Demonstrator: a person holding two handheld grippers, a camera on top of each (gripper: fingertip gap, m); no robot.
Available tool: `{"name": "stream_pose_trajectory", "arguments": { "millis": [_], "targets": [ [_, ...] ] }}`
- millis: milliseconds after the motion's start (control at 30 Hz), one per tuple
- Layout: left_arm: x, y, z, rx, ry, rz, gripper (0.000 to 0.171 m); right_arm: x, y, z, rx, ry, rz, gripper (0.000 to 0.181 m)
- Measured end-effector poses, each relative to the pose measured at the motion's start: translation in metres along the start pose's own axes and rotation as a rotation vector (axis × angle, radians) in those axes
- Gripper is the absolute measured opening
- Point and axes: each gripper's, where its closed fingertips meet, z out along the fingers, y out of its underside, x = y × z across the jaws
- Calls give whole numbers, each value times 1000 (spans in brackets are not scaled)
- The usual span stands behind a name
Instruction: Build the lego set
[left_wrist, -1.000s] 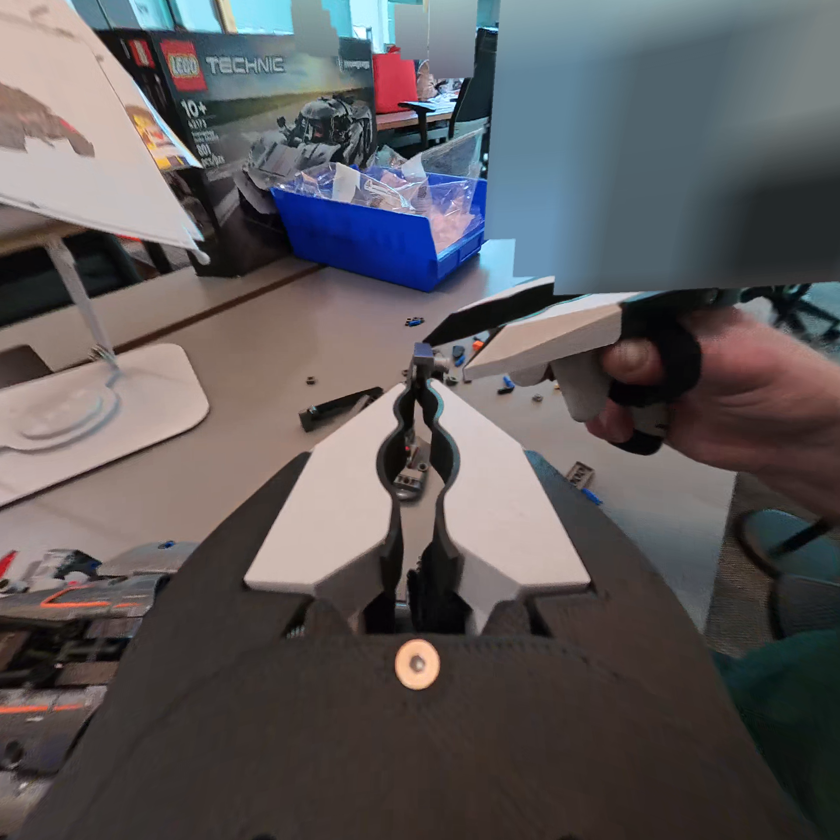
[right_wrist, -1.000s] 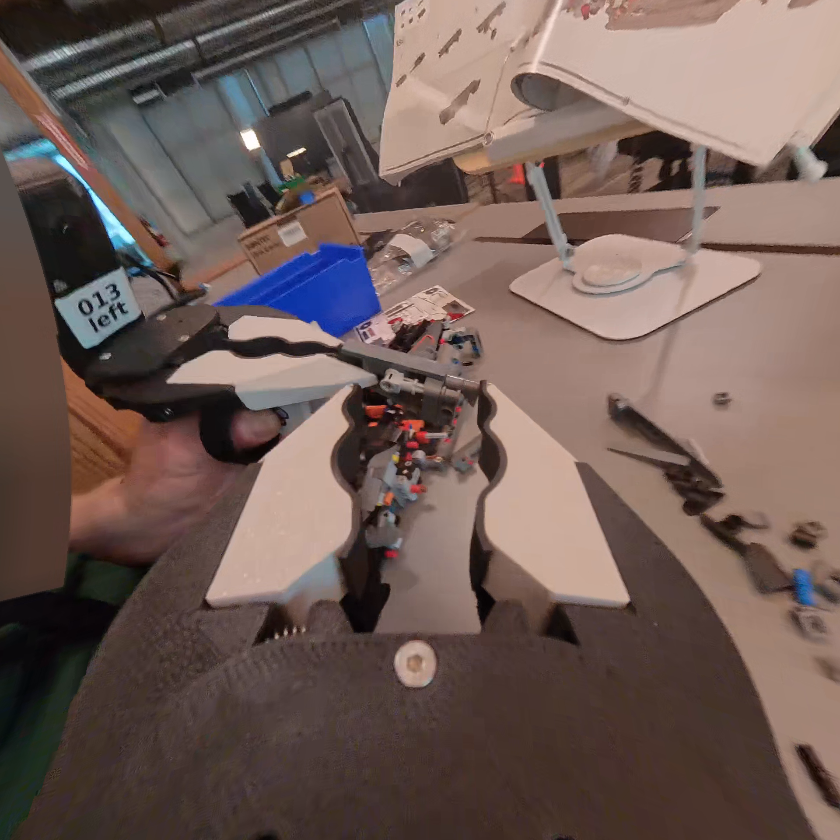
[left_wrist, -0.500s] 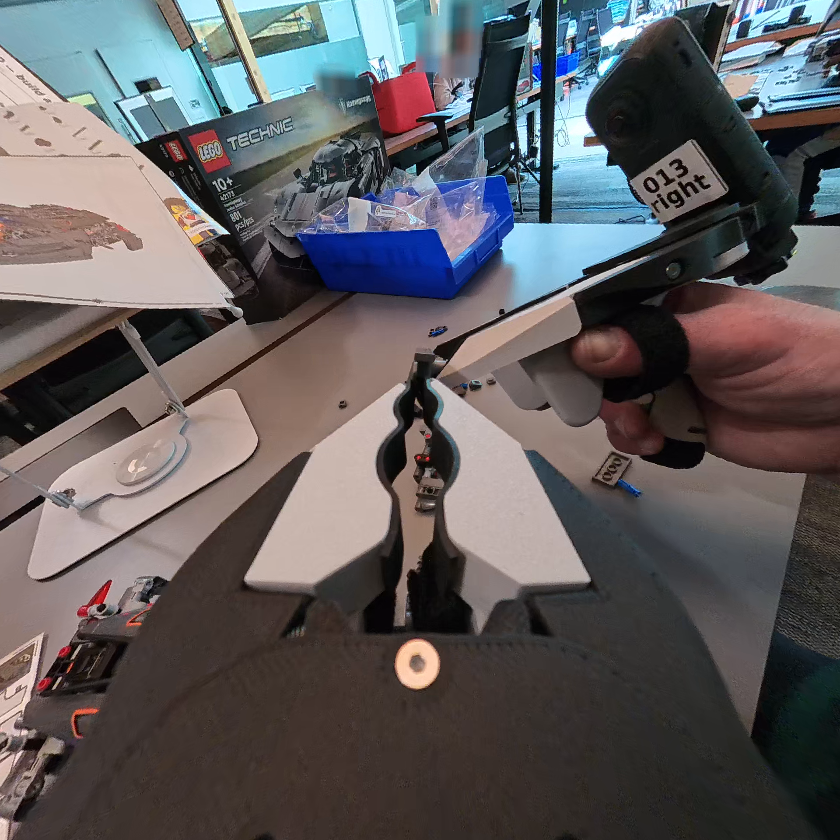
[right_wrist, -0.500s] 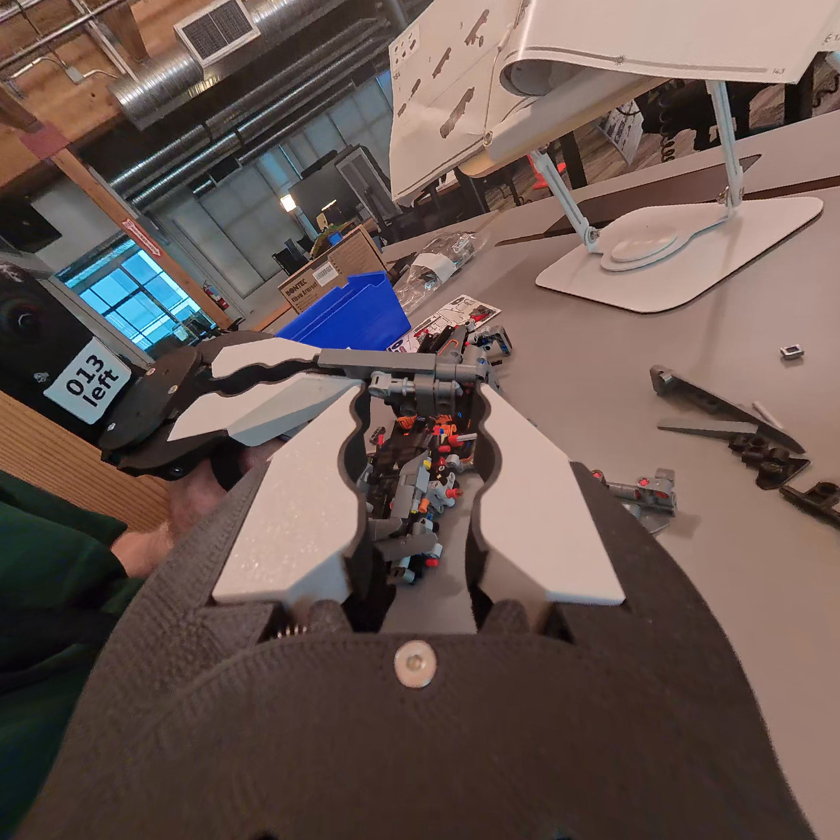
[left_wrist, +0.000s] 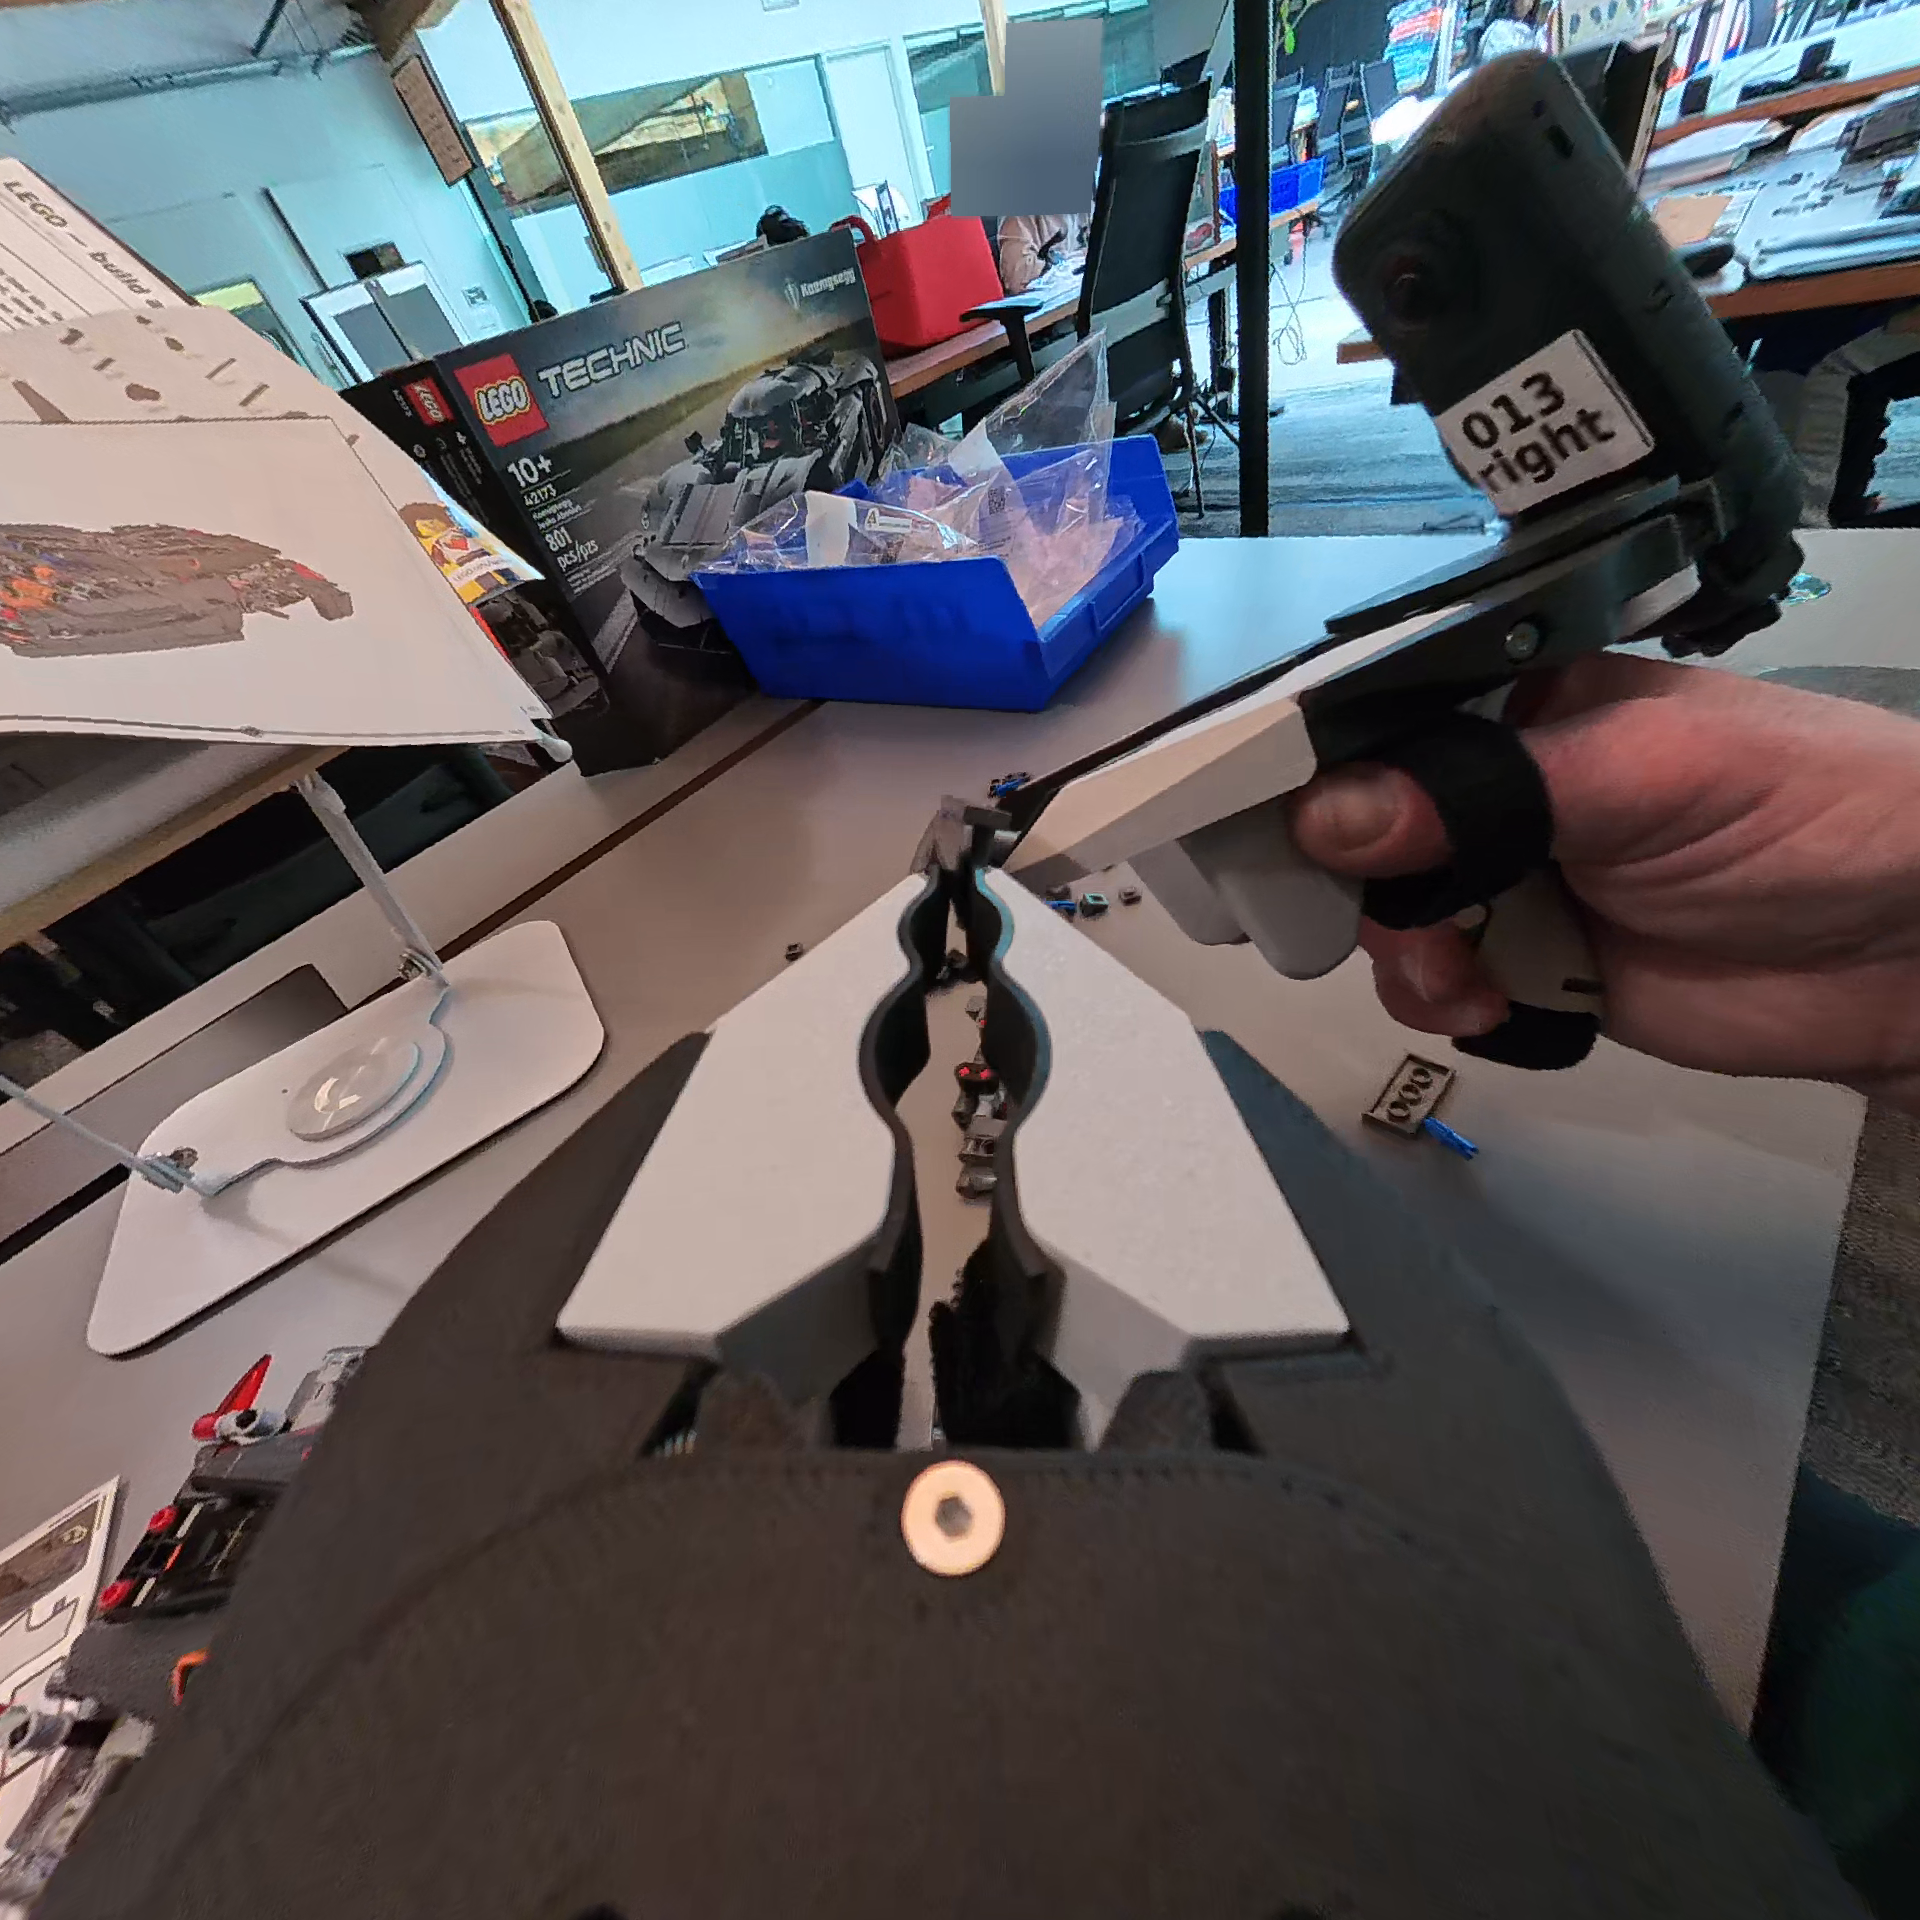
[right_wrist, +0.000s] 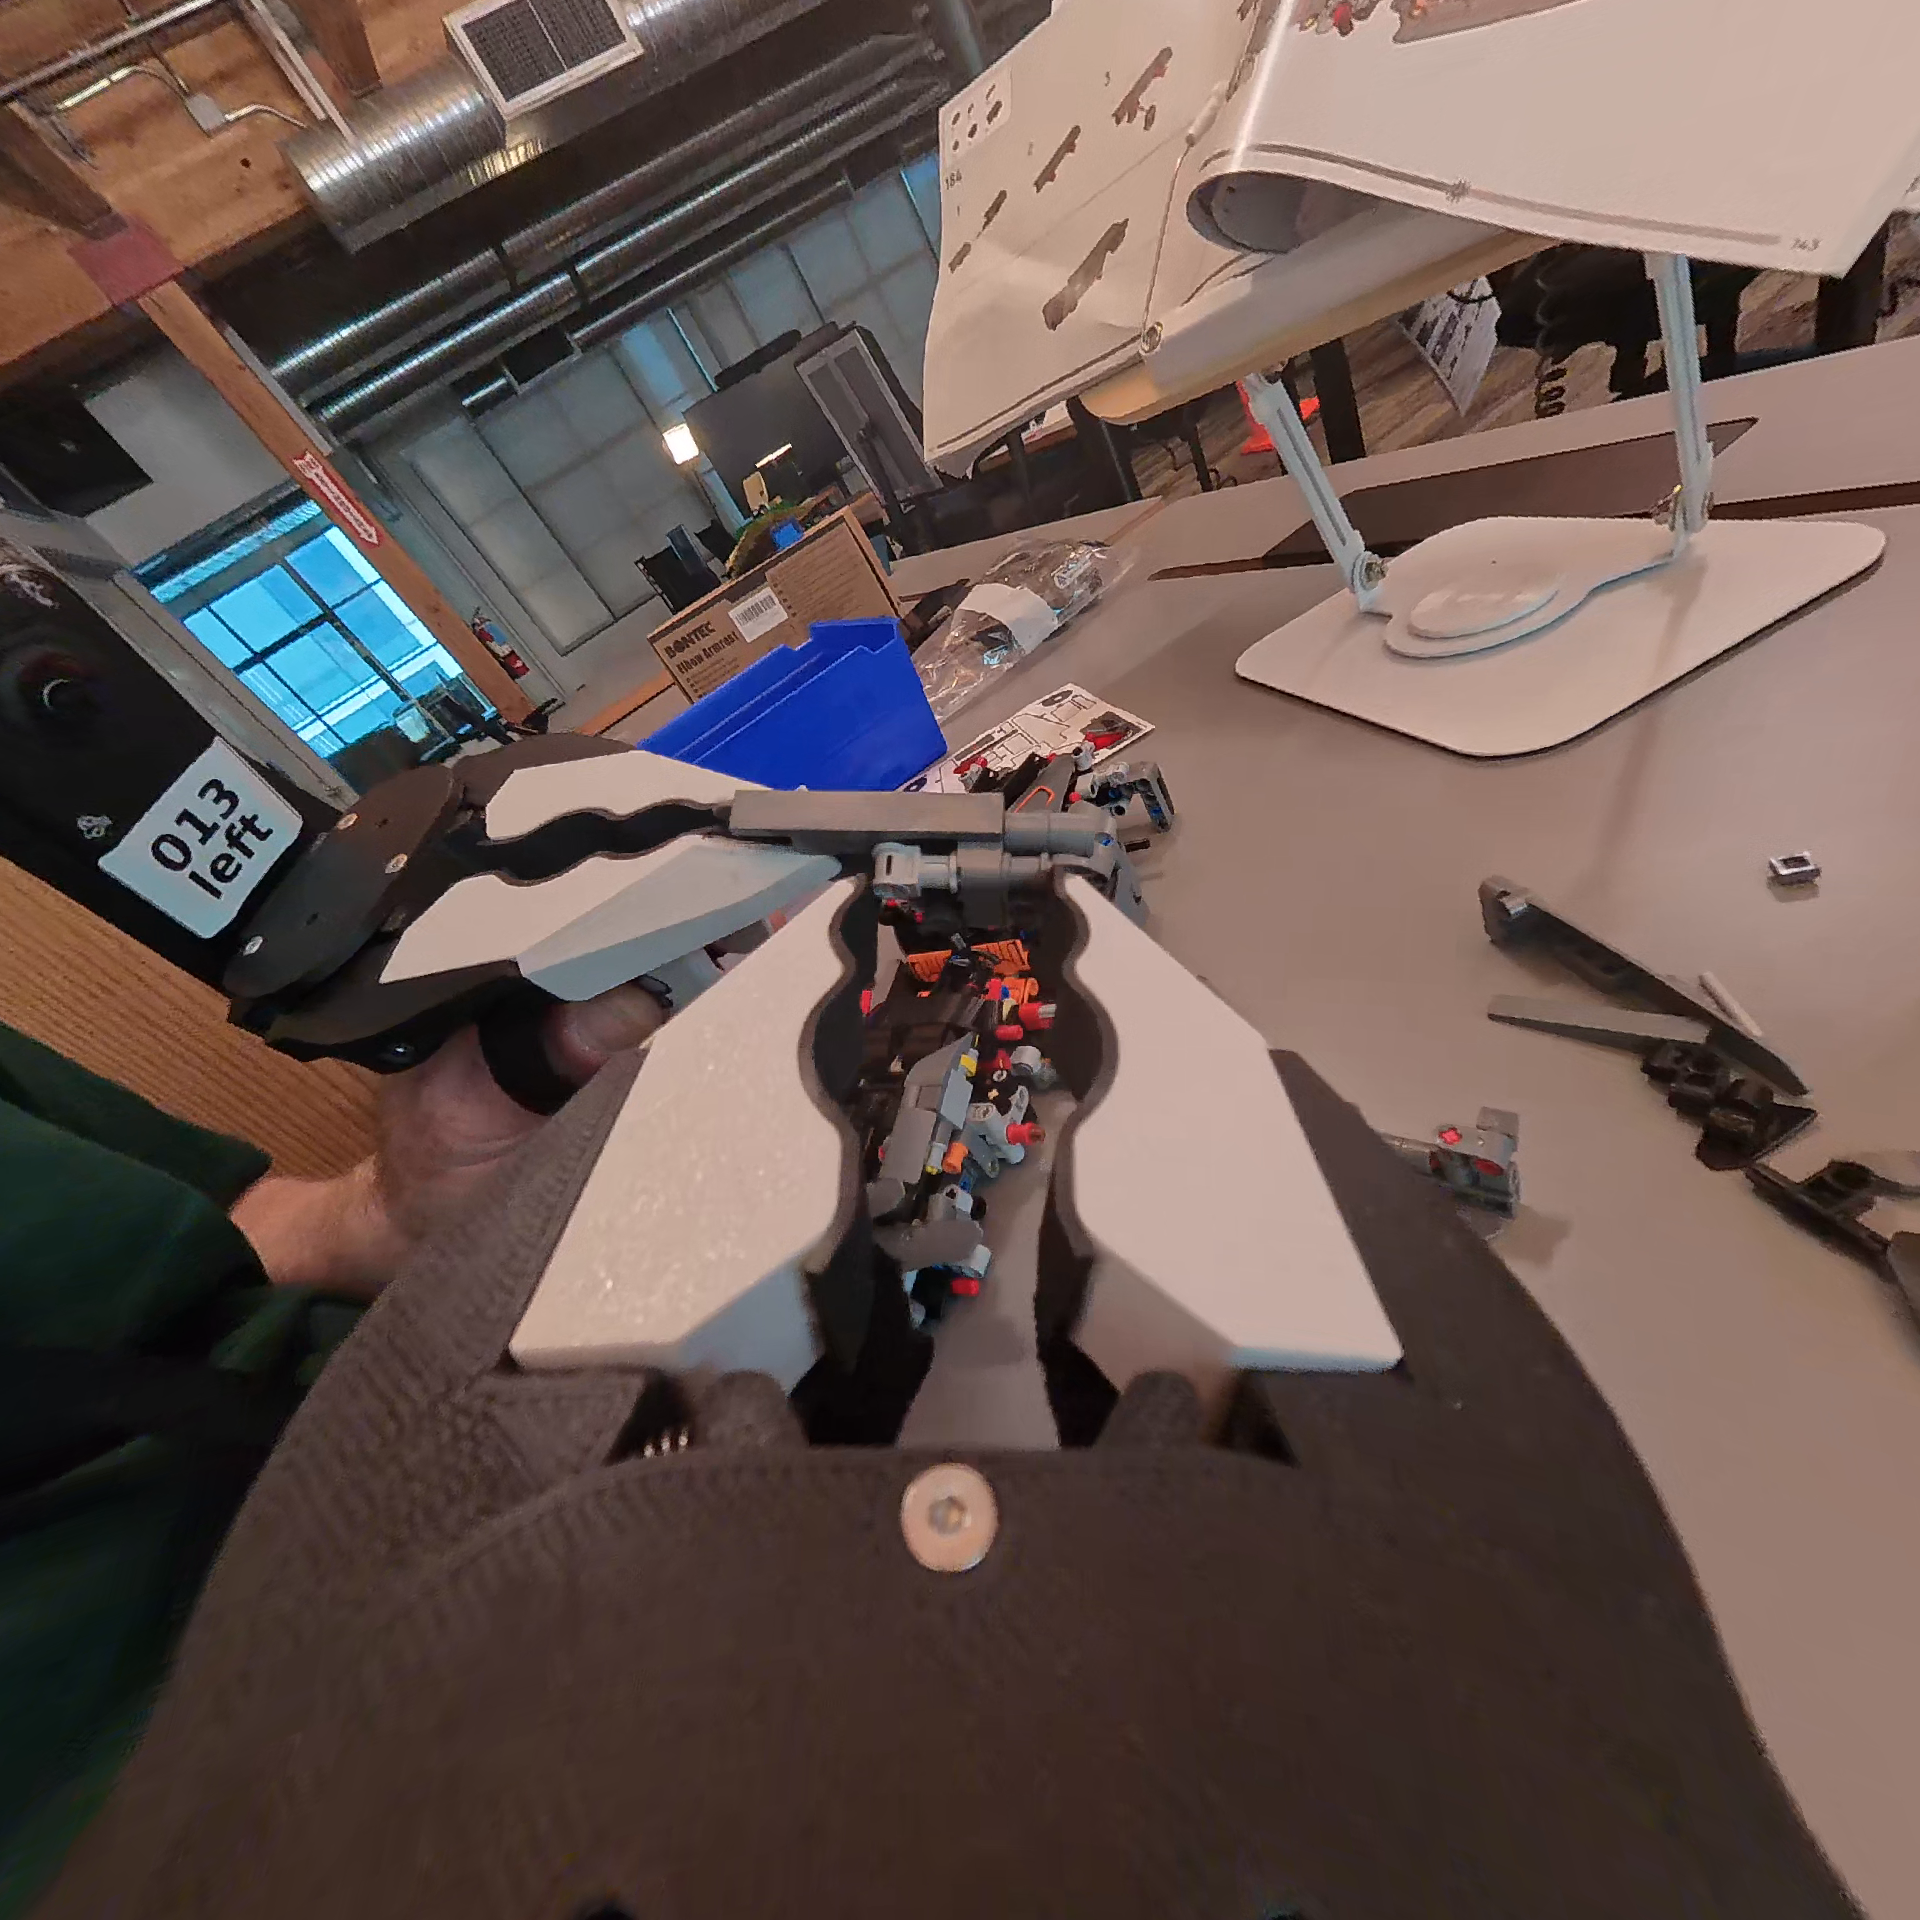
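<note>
My left gripper is shut on the end of a long grey lego beam assembly, held in the air above the table. My right gripper comes in from the right, and its fingertips clamp the grey connector end of the same assembly. In the left wrist view the right gripper meets my left fingertips at the piece. In the right wrist view the left gripper reaches in from the left. The partly built dark car model lies on the table below the two grippers.
An instruction booklet rests on a white stand. A blue bin of bags and the set's box stand at the back. Loose black parts and a small grey-red piece lie to the right. A grey plate lies near the table edge. My right gripper's tips are some 12 centimetres from the small grey-red piece.
Both grippers stayed joined on the grey assembly and rose and tilted upward together. The table sank lower in both views, and the car model now lies farther below.
</note>
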Motion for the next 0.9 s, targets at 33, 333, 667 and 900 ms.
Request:
{"name": "stream_pose_trajectory", "arguments": {
  "millis": [33, 333, 667, 900],
  "targets": [
    [-1, 0, 0, 4, 1, -6, 0, 0, -1, 0, 3, 0, -4, 29],
    [-3, 0, 0, 40, 48, -125, 0, -3, -5, 0, 10, 37, -62, 31],
    [-11, 1, -10, 43, 39, -156, 0, -10, -2, 6, -41, -10, -73, 36],
    [-73, 28, -43, 4, -27, -336, 0, 15, 31, 7, -318, 49, -284, 35]
  ]
}}
